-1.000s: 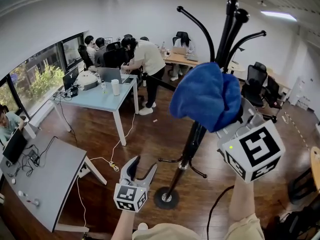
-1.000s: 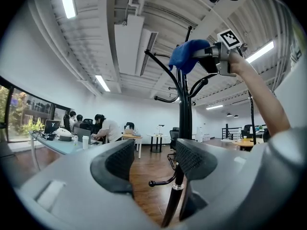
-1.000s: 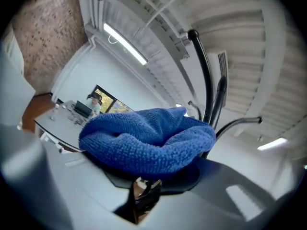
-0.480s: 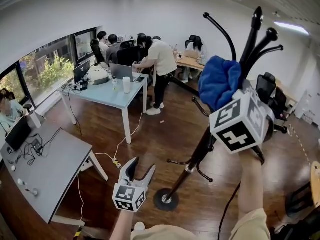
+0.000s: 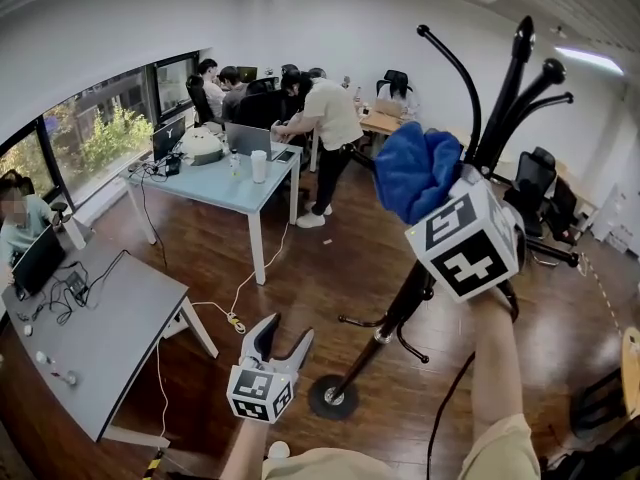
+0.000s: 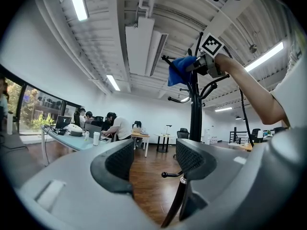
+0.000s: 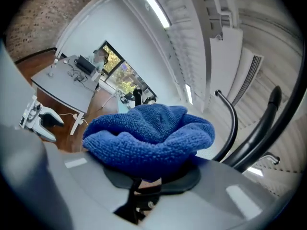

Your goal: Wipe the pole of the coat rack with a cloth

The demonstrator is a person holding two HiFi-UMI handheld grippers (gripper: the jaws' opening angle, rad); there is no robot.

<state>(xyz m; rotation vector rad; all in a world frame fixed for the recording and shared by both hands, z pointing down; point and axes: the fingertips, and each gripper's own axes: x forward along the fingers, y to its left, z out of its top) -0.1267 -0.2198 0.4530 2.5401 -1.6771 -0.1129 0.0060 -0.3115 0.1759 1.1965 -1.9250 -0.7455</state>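
The black coat rack pole (image 5: 400, 303) rises tilted from its round base (image 5: 333, 396) to curved hooks (image 5: 520, 43) at the top. My right gripper (image 5: 442, 196) is shut on a bunched blue cloth (image 5: 413, 171), which is held against the pole's upper part just below the hooks. In the right gripper view the cloth (image 7: 148, 135) fills the jaws, with the hooks (image 7: 261, 138) just right of it. My left gripper (image 5: 276, 340) hangs open and empty, low and left of the base. The left gripper view shows the pole (image 6: 195, 114) and the cloth (image 6: 180, 70) high up.
A pale blue table (image 5: 215, 183) with a laptop and cup stands at the back left, and a grey desk (image 5: 90, 333) at the near left. Several people sit or stand round the far desks (image 5: 320, 118). Office chairs (image 5: 540, 183) stand to the right. A cable (image 5: 235, 308) trails over the wooden floor.
My right gripper has carried the cloth up the pole towards the hooks, then eased slightly down. The left gripper has stayed open in the same place.
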